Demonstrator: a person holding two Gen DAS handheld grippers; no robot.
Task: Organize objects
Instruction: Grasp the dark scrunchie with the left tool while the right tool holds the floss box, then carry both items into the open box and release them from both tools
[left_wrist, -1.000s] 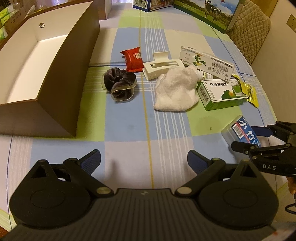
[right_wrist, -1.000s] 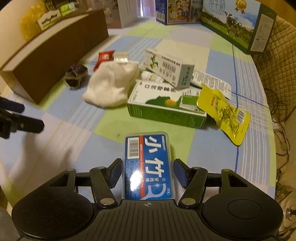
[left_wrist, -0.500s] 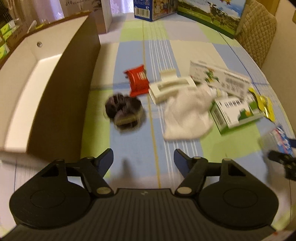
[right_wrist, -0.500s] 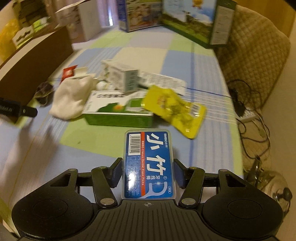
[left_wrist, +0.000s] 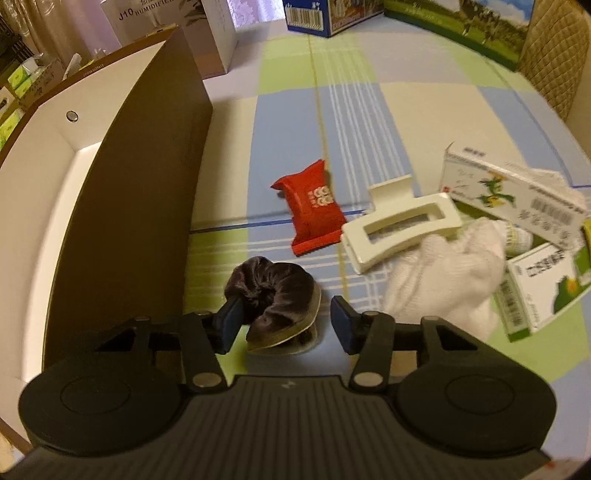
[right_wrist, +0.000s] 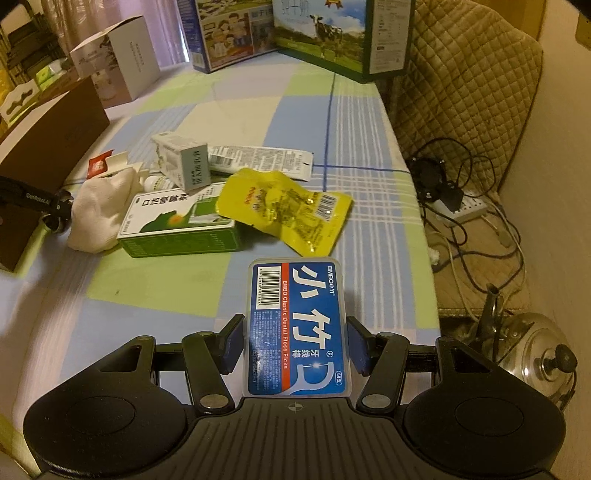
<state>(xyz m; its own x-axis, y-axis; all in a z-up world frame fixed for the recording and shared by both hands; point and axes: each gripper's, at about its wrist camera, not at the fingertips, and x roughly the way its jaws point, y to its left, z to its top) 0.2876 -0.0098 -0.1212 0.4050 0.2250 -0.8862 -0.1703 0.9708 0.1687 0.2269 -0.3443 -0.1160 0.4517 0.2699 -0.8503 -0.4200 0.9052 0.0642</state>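
My left gripper (left_wrist: 284, 323) is open, its jaws either side of a dark velvet scrunchie (left_wrist: 275, 295) lying on the checked tablecloth beside the brown box (left_wrist: 122, 206). My right gripper (right_wrist: 295, 341) is shut on a blue dental floss picks case (right_wrist: 297, 325) and holds it above the table. In the right wrist view the left gripper (right_wrist: 35, 203) shows at the far left. Loose on the cloth lie a red packet (left_wrist: 314, 206), a white hair claw (left_wrist: 402, 225), a white cloth (left_wrist: 447, 273), a green box (right_wrist: 177, 225), a white medicine box (right_wrist: 181, 162) and a yellow pouch (right_wrist: 284, 206).
The brown box has a white open inside (left_wrist: 33, 206). Cartons (right_wrist: 325, 33) and a white box (right_wrist: 118, 59) stand along the table's far edge. The table's right edge (right_wrist: 417, 206) drops to a quilted chair (right_wrist: 465, 81), cables and a metal kettle (right_wrist: 532, 350) on the floor.
My left gripper has moved forward to straddle the scrunchie and its jaws have narrowed. My right gripper has closed on the floss case, lifted it and swung right.
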